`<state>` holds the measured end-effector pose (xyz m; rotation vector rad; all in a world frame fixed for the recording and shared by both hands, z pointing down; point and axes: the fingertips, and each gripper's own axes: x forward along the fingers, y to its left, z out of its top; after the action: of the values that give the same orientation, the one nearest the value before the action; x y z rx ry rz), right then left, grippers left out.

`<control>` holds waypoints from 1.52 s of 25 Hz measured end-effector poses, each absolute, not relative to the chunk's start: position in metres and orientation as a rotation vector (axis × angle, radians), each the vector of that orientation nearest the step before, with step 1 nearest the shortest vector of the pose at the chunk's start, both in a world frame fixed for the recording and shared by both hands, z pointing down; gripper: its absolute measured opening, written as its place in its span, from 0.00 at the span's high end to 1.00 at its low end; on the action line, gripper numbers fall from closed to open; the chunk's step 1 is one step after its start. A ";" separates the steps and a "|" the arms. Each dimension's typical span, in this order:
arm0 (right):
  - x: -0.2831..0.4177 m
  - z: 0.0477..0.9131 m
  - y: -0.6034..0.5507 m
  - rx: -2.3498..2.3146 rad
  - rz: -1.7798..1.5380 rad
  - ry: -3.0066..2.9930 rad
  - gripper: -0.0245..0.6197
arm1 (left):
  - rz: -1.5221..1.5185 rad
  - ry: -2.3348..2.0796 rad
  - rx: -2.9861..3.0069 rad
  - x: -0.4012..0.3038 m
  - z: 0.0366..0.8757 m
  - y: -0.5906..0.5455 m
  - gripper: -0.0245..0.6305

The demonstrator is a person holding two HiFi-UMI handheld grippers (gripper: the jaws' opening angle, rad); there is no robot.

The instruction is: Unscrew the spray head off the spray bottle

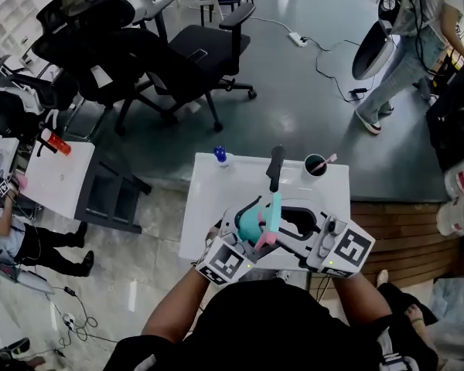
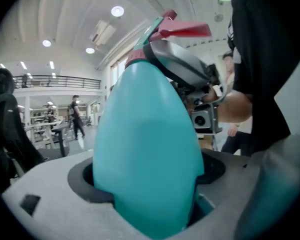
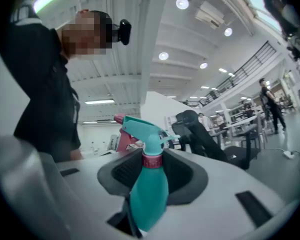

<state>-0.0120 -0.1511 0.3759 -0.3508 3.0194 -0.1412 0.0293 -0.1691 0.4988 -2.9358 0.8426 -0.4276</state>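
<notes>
The left hand-held gripper is clamped on the teal body of the bottle, which fills the gap between its jaws. The right hand-held gripper has its jaws closed in on the neck, dark pads either side of the pink collar just under the spray head. Its gray jaw shows wrapped round that neck in the left gripper view, below the pink trigger. Both hold the bottle in the air above the near edge of the surface, close to the person's body.

The head sits on the bottle, with the collar against the neck and no gap that I can make out. So the grips are set, body in one and collar in the other, but the unscrewing is not finished. How many turns are left cannot be told. What remains, I judge, is turning the collar until it comes free, then lifting the head and its tube clear.

The near half of the surface is bare under the bottle. A small blue-capped bottle stands at the far left corner, a dark tool lies at the far edge, and a cup is near the far right corner, all well apart from the hand-held grippers. Open floor lies beyond, with chairs further off.
</notes>
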 end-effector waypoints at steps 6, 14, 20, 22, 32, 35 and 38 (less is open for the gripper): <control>-0.005 0.356 -0.111 0.144 -0.084 3.045 0.75 | -0.319 0.334 -3.011 0.051 0.470 -0.123 0.24; -0.002 0.338 -0.114 0.283 -0.176 2.935 0.74 | -0.093 0.324 -3.094 0.059 0.435 -0.124 0.24; 0.028 0.357 -0.155 -0.078 -0.213 2.877 0.73 | -0.100 0.826 -3.141 0.017 0.462 -0.178 0.24; 0.035 0.358 -0.158 -0.156 -0.219 2.864 0.74 | -0.208 1.014 -3.042 -0.002 0.483 -0.198 0.24; -0.013 0.368 -0.149 -0.391 -0.268 2.941 0.81 | -0.420 1.506 -2.792 -0.039 0.513 -0.232 0.24; -0.024 0.373 -0.154 -0.449 -0.321 2.948 0.82 | -0.437 1.509 -2.784 -0.036 0.514 -0.230 0.24; -0.024 0.379 -0.162 -0.525 -0.341 2.952 0.81 | -0.445 1.490 -2.772 -0.032 0.512 -0.226 0.24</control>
<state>-0.0236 -0.1615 0.3792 -0.5250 2.9523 -0.3411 -0.0325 -0.2257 0.5118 -2.7717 1.4899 -0.4450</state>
